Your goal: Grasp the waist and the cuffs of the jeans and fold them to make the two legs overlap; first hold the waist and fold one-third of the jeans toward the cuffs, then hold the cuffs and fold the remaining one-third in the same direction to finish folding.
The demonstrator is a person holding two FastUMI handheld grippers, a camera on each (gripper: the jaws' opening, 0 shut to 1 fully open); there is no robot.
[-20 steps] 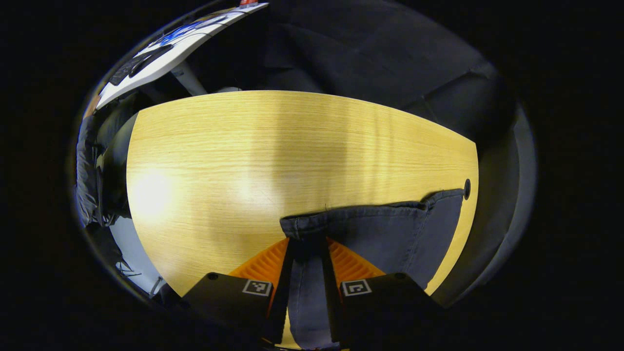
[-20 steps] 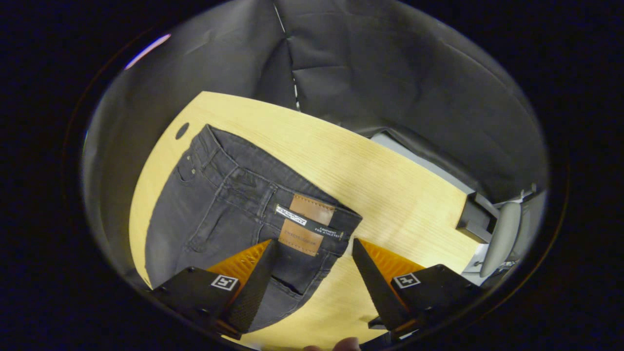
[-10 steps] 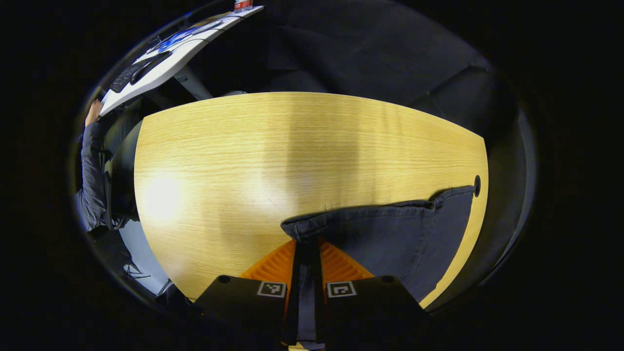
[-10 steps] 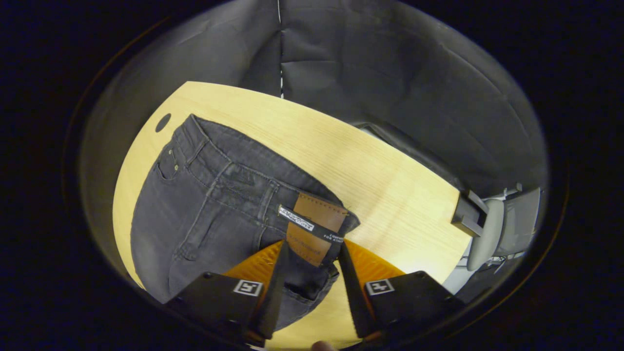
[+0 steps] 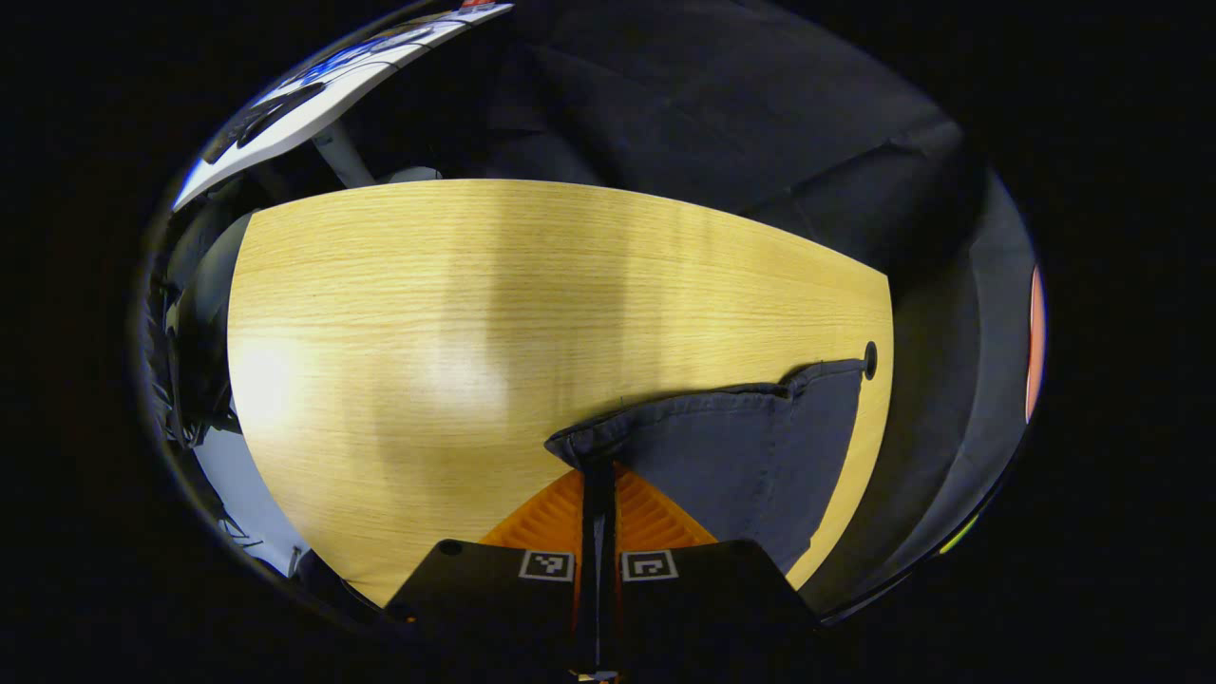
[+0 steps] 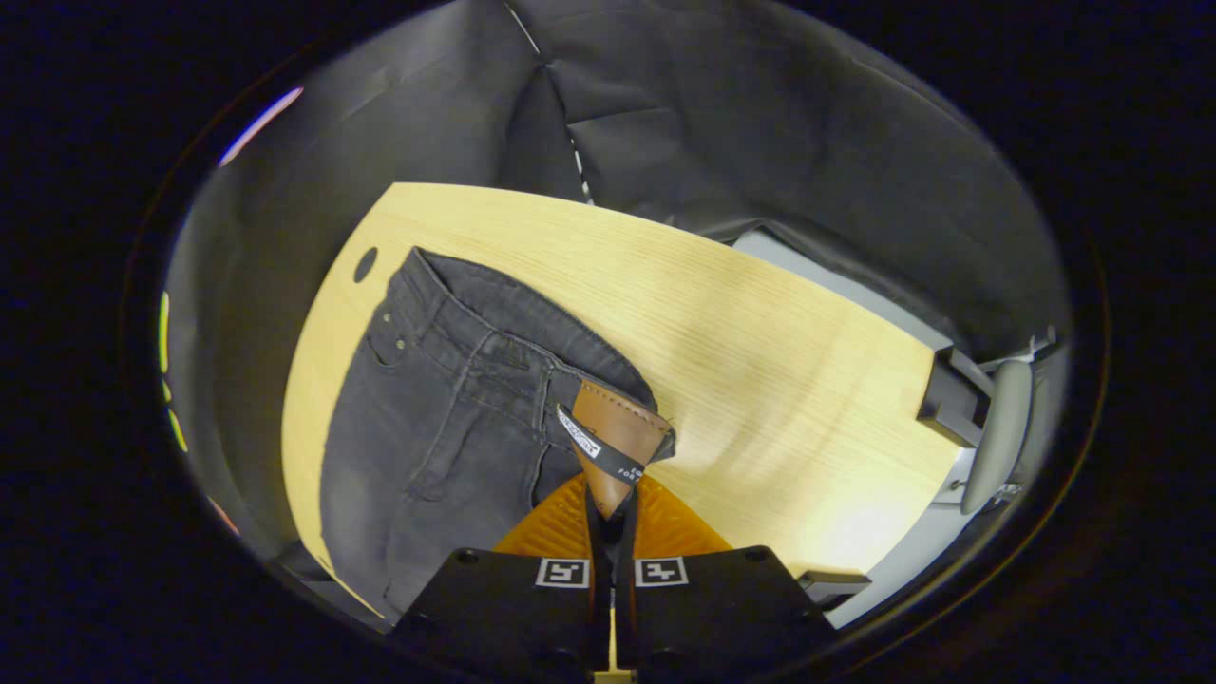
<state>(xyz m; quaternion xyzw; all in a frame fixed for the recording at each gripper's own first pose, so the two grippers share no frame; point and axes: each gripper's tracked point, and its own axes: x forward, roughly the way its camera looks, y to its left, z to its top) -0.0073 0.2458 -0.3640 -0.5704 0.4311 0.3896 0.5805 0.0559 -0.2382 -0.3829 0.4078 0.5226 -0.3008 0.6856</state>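
Dark grey jeans (image 6: 446, 427) lie flat along the left part of the wooden table (image 6: 760, 323) in the right gripper view, waistband towards the far side. My right gripper (image 6: 609, 508) is shut on the waistband at its brown leather patch (image 6: 613, 432), and the patch is pinched up and folded. In the left gripper view my left gripper (image 5: 598, 475) is shut on a stitched edge of the jeans (image 5: 741, 456). That edge runs from the fingers away to the right, towards a small hole (image 5: 869, 361) in the table (image 5: 456, 304).
The tabletop stretches wide and bare to the left in the left gripper view. A white desk (image 5: 313, 81) stands beyond its far left corner. In the right gripper view an office chair (image 6: 997, 427) stands off the table's right end.
Both grippers went from open around the denim to shut on it. The right one closed on the leather patch and bunched the waistband up. The left one narrowed onto the stitched edge.
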